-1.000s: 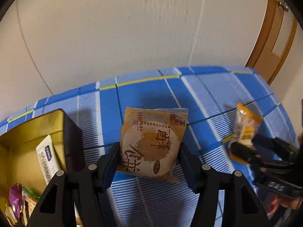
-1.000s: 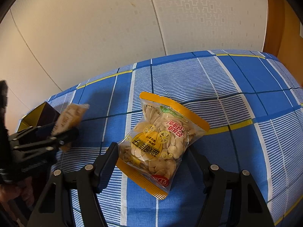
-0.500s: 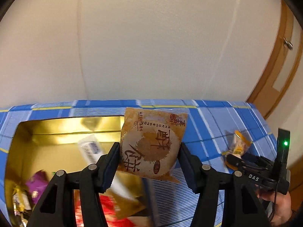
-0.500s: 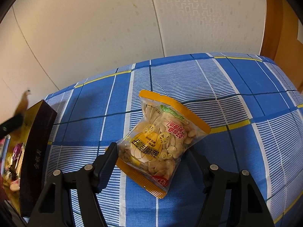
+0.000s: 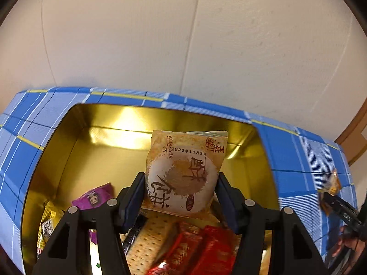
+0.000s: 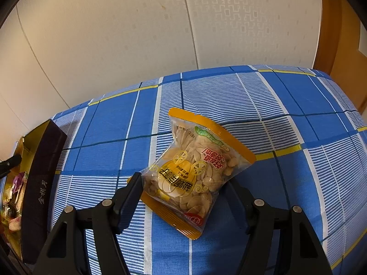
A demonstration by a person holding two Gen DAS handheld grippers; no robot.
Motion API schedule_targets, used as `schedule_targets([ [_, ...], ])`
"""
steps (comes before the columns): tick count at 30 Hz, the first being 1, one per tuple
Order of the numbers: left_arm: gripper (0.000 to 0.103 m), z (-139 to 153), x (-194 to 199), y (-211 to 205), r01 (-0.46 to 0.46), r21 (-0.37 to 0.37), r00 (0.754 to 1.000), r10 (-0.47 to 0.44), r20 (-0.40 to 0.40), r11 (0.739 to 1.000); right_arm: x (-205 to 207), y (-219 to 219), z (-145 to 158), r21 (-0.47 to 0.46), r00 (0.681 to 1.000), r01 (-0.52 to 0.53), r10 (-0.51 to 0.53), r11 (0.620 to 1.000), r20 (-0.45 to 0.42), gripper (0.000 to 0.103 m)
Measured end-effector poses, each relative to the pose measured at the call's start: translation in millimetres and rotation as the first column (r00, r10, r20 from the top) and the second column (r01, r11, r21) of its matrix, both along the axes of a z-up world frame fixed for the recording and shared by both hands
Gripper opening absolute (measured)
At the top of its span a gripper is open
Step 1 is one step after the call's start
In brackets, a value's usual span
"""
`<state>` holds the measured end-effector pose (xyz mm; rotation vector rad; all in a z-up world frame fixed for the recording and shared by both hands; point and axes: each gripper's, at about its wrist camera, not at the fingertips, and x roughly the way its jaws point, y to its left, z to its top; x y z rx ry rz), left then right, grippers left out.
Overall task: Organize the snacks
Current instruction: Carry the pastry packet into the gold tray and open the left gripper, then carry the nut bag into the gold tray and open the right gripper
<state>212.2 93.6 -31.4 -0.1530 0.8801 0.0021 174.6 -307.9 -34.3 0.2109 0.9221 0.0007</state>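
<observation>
My left gripper (image 5: 181, 188) is shut on a tan pastry packet (image 5: 184, 171) and holds it above the open gold tin (image 5: 75, 155). The tin holds several snacks: a purple packet (image 5: 95, 198), red packets (image 5: 201, 249) and a cracker pack (image 5: 146, 245). My right gripper (image 6: 183, 188) is shut on a clear orange-edged bag of seeds (image 6: 195, 171), held a little above the blue checked cloth (image 6: 229, 96). The right gripper with its bag also shows at the right edge of the left wrist view (image 5: 330, 190).
The tin (image 6: 39, 183) stands at the left end of the table, its dark side wall facing my right gripper. A cream wall runs behind the table. A wooden door frame (image 6: 332, 23) stands at the right.
My left gripper has swung left with the pastry packet, from over the cloth to over the tin. The right gripper has stayed nearly still with its bag.
</observation>
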Motion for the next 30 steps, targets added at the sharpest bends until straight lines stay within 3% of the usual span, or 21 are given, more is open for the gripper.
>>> schedule_targets([
  [9, 0.062, -11.4, 18.5, 19.7, -0.074, -0.007, 0.992, 0.073, -0.105, 0.997, 0.1, 0.2, 0.1, -0.001, 1.000, 0.000, 0.000, 1.000, 0.000, 0.071],
  [14, 0.062, -18.6, 14.2, 37.5, -0.109, -0.072, 0.983, 0.096, -0.158, 0.991, 0.5, 0.8, -0.3, -0.002, 1.000, 0.000, 0.000, 1.000, -0.001, 0.071],
  [18, 0.062, -12.1, -6.5, 44.3, -0.068, -0.155, 0.994, 0.054, -0.095, 0.986, 0.0, 0.3, -0.3, -0.005, 1.000, -0.002, 0.002, 1.000, 0.000, 0.071],
  [24, 0.062, -5.3, -45.1, 36.2, 0.034, -0.105, 0.999, -0.036, -0.013, 0.994, -0.2, -1.2, -0.4, -0.003, 1.000, 0.004, -0.004, 1.000, 0.002, 0.070],
  [30, 0.062, -7.5, -69.7, 43.4, 0.044, -0.179, 0.999, -0.041, 0.021, 0.983, -1.6, -0.4, -0.5, -0.004, 1.000, 0.014, -0.014, 1.000, 0.008, 0.069],
])
